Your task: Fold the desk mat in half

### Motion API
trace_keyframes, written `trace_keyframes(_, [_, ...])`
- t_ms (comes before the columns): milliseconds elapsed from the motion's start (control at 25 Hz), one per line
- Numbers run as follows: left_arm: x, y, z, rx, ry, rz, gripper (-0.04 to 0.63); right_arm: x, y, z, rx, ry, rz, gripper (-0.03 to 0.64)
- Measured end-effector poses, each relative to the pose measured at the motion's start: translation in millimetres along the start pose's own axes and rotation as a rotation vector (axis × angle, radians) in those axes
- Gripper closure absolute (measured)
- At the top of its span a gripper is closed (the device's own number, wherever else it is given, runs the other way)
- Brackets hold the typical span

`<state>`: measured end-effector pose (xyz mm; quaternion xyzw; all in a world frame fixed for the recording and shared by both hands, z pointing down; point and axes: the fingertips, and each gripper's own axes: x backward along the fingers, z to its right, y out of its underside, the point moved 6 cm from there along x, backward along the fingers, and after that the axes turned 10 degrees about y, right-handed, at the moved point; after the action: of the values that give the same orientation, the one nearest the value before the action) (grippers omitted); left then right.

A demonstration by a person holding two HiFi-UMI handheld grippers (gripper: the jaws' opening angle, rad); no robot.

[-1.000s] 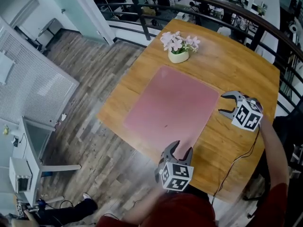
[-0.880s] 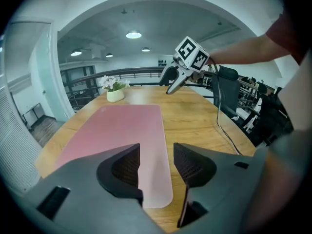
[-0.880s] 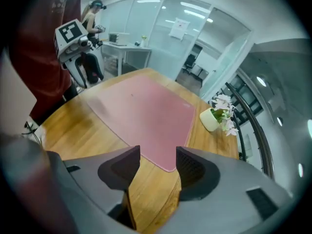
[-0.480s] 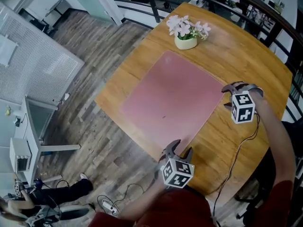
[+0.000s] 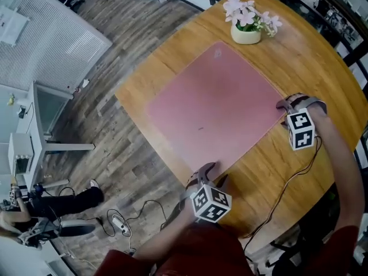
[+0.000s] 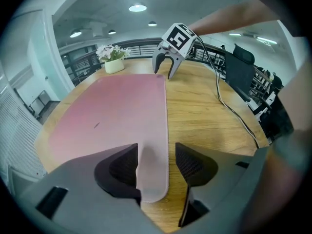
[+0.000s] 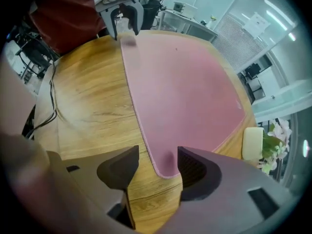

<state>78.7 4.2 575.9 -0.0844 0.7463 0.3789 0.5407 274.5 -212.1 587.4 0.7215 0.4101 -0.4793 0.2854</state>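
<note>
The pink desk mat (image 5: 215, 105) lies flat on the round wooden table (image 5: 322, 56). My left gripper (image 5: 208, 174) is at the mat's near corner. In the left gripper view the mat (image 6: 122, 111) runs between the jaws of that gripper (image 6: 156, 150), which are opening, and the pads are clear of it. My right gripper (image 5: 286, 108) is at the mat's right corner. Its jaws (image 7: 157, 155) are opening too. That rounded corner of the mat (image 7: 185, 82) lies between them, untouched. Each gripper shows in the other's view: the right gripper (image 6: 165, 65) and the left gripper (image 7: 124, 21).
A cream pot of pink flowers (image 5: 246, 34) stands just beyond the mat's far corner. A black cable (image 5: 282, 194) trails from the right gripper over the table's near edge. A dark railing (image 5: 345, 16) curves behind the table, with wood floor to the left.
Both grippers have edged onto the mat's corners, the right one moving left onto its corner. The head view has shifted. The mat still lies flat.
</note>
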Motion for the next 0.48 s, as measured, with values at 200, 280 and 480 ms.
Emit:
trace_keyframes(200, [-11.2, -0.4, -6.0, 0.015, -0.014, -0.039, 0.33, -15.3, 8.5, 6.4, 0.061, -0.034, 0.012, 0.334])
trace_keyframes(280, [-14.1, 1.4, -7.9, 0.024, -0.017, -0.052, 0.328, -18.8, 10.0, 10.1, 0.061, -0.046, 0.022, 0.316])
trace_keyframes(480, [-22.1, 7.7, -8.2, 0.034, -0.005, -0.072, 0.319, -23.9, 9.8, 15.5, 0.072, -0.086, 0.043, 0.284])
